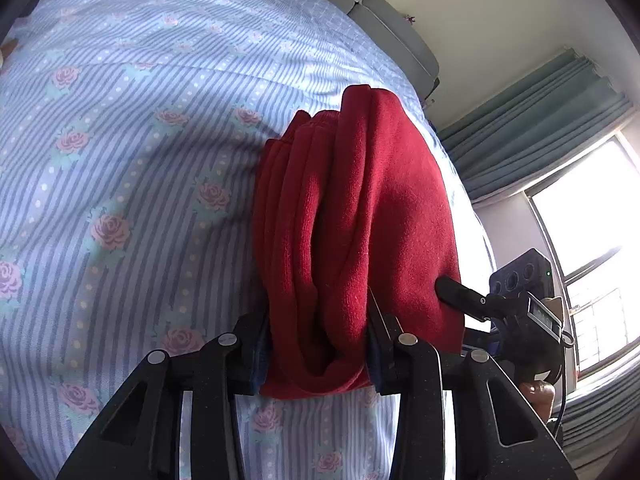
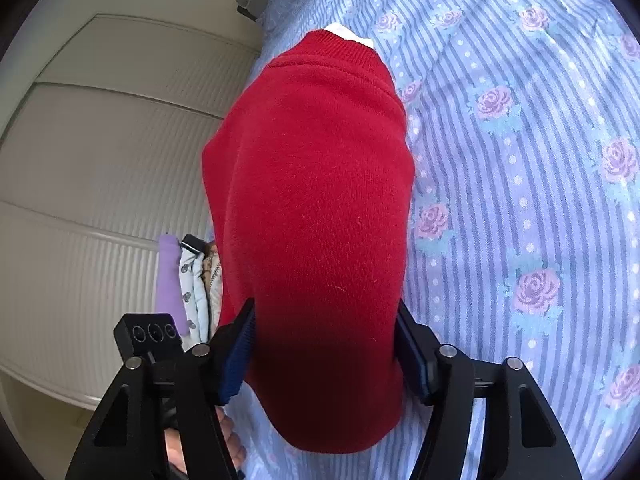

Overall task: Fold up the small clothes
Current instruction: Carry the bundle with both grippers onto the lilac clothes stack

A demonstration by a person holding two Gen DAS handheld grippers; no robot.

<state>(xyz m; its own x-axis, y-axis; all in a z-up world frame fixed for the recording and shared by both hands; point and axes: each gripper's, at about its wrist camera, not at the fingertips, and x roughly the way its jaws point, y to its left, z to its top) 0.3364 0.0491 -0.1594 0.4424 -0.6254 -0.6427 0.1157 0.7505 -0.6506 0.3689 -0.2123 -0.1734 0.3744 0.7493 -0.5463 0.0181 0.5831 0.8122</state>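
1. Left wrist view: my left gripper has its jaws narrowed onto the near end of the red garment, the blue pads pressing its bunched layers from left and right.
2. I judge I pinch there to keep the stacked folds together while the bundle rests on the floral bedsheet.
3. The garment runs away from my jaws toward the far side, its ribbed edge farthest.
4. At the right of that view, a finger of my right gripper touches the garment's right flank.
5. Right wrist view: my right gripper stands half closed around the red garment, pads against its left and right sides.
6. I judge this steadies the fold; the ribbed hem lies far.
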